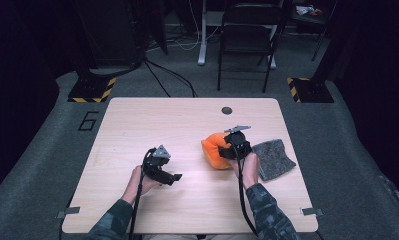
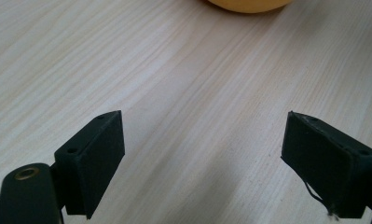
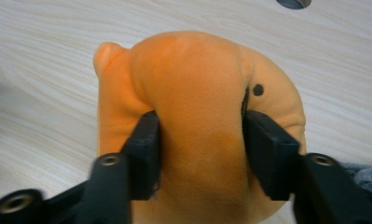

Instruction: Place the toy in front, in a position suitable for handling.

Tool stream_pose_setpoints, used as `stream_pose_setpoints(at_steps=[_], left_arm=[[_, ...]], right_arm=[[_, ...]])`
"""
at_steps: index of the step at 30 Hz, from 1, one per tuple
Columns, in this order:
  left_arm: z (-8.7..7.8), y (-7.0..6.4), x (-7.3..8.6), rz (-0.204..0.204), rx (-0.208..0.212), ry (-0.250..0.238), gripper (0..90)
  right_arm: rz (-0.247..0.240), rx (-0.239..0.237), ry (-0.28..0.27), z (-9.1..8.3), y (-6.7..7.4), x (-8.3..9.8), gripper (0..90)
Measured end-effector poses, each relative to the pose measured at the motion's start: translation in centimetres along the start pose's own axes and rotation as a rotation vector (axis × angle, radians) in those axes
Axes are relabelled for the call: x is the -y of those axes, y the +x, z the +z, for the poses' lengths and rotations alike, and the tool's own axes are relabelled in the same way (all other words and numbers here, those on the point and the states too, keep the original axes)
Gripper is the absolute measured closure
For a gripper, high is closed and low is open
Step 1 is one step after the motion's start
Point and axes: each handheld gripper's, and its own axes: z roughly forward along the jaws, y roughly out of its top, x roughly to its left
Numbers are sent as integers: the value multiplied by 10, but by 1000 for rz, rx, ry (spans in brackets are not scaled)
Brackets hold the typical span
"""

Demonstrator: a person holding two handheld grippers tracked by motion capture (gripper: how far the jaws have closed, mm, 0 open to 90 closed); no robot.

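Note:
An orange soft toy (image 1: 213,150) with a small black dot eye lies right of the middle of the wooden table (image 1: 152,125). My right gripper (image 1: 228,149) points down onto it, and in the right gripper view its two black pads (image 3: 144,149) press against both sides of the toy (image 3: 193,70), which bulges up between them. My left gripper (image 1: 173,177) rests to the left near the front, jaws wide apart over bare wood (image 2: 202,158) with nothing between them. The toy's edge (image 2: 249,4) peeks in at the top of the left gripper view.
A grey felt cloth (image 1: 273,159) lies flat just right of the toy, close to the right hand. A round cable hole (image 1: 227,110) sits near the table's far edge. A black folding chair (image 1: 247,40) stands beyond the table.

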Motion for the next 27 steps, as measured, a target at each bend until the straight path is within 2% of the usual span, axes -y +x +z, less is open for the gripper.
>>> stream_pose_setpoints(at_steps=[2, 5, 6, 7, 9, 10, 12, 13, 14, 16, 17, 19, 22, 25, 27], left_arm=[[0, 0, 0, 2, 3, -2, 128], [0, 0, 0, -2, 0, 0, 128], [0, 0, 0, -4, 3, -1, 128], [0, 0, 0, -2, 4, -1, 128], [1, -1, 0, 1, -3, -3, 128], [1, -1, 0, 3, 1, -2, 128], [1, -1, 0, 1, 3, 3, 128], [1, 0, 0, 1, 6, 6, 128], [1, -1, 0, 1, 5, 5, 128], [1, -1, 0, 1, -1, 4, 128], [1, 0, 0, 3, 8, 7, 128], [1, -1, 0, 5, 6, 8, 129], [1, -1, 0, 3, 7, 8, 129], [2, -1, 0, 3, 5, 9, 130], [2, -1, 0, 4, 11, 8, 130]], right_arm=[[0, -10, -14, -3, -2, -2, 327], [-31, -43, -47, -12, -7, -6, 268], [-60, -38, -39, -13, -9, -8, 227], [-94, -73, -23, -14, -13, -11, 208], [-121, -64, -27, -15, -18, -14, 182], [-143, -79, -22, -15, -21, -16, 176], [-155, -99, -22, -13, -27, -19, 152], [-177, -135, -14, -11, -31, -21, 150], [-191, -148, -11, -9, -33, -22, 150], [-231, -185, 23, -3, -38, -24, 166], [-241, -188, 26, -1, -40, -25, 175], [-255, -250, 36, 5, -45, -25, 212], [-272, -286, 55, 11, -48, -24, 264], [-292, -280, 74, 15, -49, -21, 395], [-324, -278, 77, 17, -47, -16, 496]])
